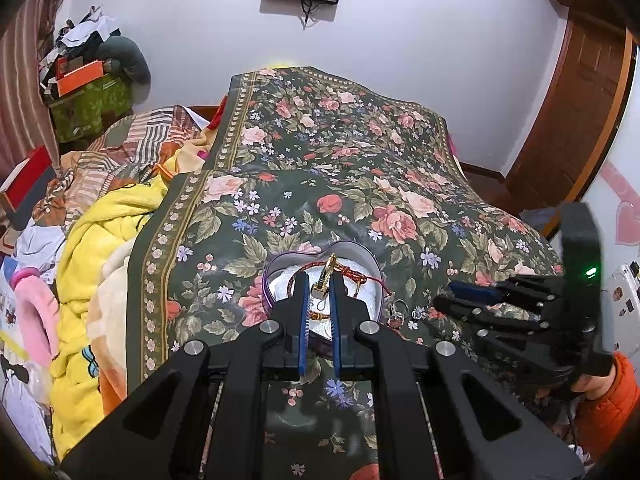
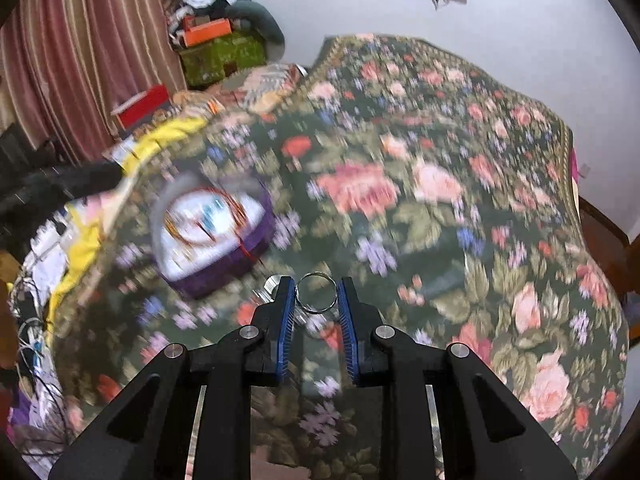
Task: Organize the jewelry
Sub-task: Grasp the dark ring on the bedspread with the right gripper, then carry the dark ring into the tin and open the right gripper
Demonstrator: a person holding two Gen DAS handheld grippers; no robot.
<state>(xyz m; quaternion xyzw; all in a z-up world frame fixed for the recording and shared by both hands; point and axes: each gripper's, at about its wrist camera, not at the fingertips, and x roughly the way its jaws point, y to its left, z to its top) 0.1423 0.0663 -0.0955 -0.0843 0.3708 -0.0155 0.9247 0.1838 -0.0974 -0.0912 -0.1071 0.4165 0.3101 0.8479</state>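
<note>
A purple heart-shaped jewelry box [image 1: 276, 276] with a white lining sits on the floral bedspread. It holds red cord bracelets [image 1: 352, 270]. My left gripper [image 1: 320, 284] is over the box, shut on a gold ring with a small silver charm [image 1: 325, 276]. My right gripper [image 2: 316, 290] is shut on a silver ring [image 2: 316, 292], held above the bedspread to the right of the box [image 2: 224, 264]. The right wrist view is motion-blurred. The right gripper also shows in the left wrist view [image 1: 460, 300]. Small silver pieces [image 1: 398, 312] lie on the bedspread beside the box.
The floral bedspread [image 1: 360, 184] covers the bed. A yellow blanket [image 1: 108, 248] and clutter lie to the left. Boxes [image 1: 84, 76] are stacked by the curtain. A wooden door [image 1: 576, 112] is at the right.
</note>
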